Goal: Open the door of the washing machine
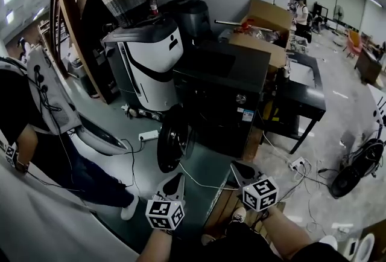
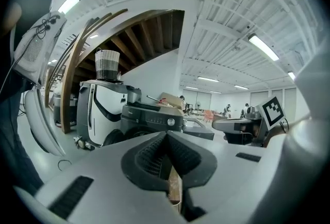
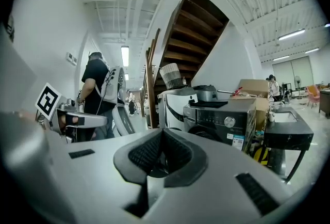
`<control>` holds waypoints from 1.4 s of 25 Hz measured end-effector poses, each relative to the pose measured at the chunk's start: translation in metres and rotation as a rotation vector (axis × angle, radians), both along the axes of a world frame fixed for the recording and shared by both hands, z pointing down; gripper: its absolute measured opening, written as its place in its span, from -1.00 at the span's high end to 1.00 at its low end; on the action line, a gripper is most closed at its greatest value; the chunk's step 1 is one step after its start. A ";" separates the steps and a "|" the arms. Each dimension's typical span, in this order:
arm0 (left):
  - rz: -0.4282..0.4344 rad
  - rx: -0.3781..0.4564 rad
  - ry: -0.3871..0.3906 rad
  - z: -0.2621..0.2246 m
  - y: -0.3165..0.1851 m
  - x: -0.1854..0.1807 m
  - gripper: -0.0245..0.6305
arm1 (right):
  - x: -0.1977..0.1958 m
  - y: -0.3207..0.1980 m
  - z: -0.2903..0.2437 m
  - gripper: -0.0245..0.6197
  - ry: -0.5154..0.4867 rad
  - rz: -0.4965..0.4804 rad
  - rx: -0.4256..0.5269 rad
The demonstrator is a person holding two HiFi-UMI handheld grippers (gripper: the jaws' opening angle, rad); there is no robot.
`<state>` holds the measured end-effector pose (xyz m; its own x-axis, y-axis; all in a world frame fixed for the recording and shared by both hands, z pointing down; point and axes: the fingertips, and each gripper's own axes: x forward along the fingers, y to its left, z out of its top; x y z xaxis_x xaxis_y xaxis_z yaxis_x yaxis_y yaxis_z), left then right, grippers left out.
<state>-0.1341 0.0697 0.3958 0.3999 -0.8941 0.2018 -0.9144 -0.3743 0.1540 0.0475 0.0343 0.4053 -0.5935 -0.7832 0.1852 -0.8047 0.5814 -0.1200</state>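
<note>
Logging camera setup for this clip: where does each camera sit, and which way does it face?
Head view: on the person's head, steeply down at the washing machine; forearms, left gripper and right gripper show.
Left gripper view: on the left gripper, along its shut jaws toward the washing machine; the right gripper shows at right.
Right gripper view: on the right gripper, shut jaws, facing the washing machine.
Shared: the washing machine.

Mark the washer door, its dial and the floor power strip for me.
washer door (image 1: 174, 139): head view, middle of the round dark door.
dial (image 1: 240, 98): head view, knob face.
power strip (image 1: 148, 134): head view, white body.
</note>
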 end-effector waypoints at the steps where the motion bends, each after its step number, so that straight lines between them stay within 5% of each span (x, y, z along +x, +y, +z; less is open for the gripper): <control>1: 0.003 0.003 0.002 0.000 0.002 0.001 0.87 | 0.001 0.002 0.002 0.87 0.003 0.001 -0.004; 35: 0.000 -0.011 -0.014 0.009 -0.009 0.021 0.87 | 0.015 -0.003 0.013 0.88 -0.012 -0.007 -0.016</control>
<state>-0.1132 0.0610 0.4047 0.3973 -0.8916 0.2173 -0.9164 -0.3730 0.1452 0.0627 0.0317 0.4184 -0.6014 -0.7759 0.1904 -0.7990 0.5851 -0.1392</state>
